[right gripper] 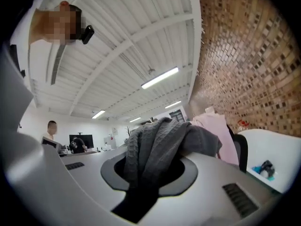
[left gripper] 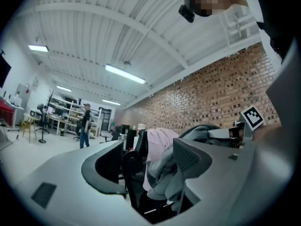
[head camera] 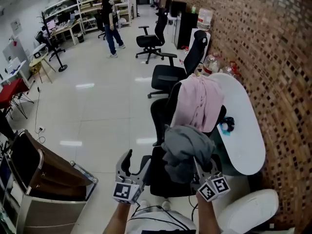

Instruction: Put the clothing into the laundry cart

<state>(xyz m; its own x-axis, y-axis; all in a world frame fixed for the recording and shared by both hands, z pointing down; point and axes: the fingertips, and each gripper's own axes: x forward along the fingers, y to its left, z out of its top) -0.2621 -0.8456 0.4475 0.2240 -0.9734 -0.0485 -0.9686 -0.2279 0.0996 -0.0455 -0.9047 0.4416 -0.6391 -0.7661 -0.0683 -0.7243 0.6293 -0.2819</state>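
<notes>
At my far left the laundry cart (head camera: 82, 174) stands with its brown liner open at the top inside a metal frame, its near corner jutting toward me. Between the cart and the black office chair (head camera: 159, 175) there is a wide stretch of bare tiled floor (head camera: 97, 111); a person (head camera: 109, 26) stands far off across it. My left gripper (head camera: 136, 161) hangs just left of the chair with its jaws wide apart and nothing clamped. The right gripper (head camera: 205, 171) is closed tight on the grey knitted garment (head camera: 187, 149), which is held up above the chair seat, well apart from the cart. The knit is ribbed and bunched, spilling over both jaws and drooping in loose folds. Behind it a pink garment (head camera: 200, 104) drapes over a chair back. To the right, the white oval table (head camera: 246, 135) and the brick wall (head camera: 275, 57) close me in.
</notes>
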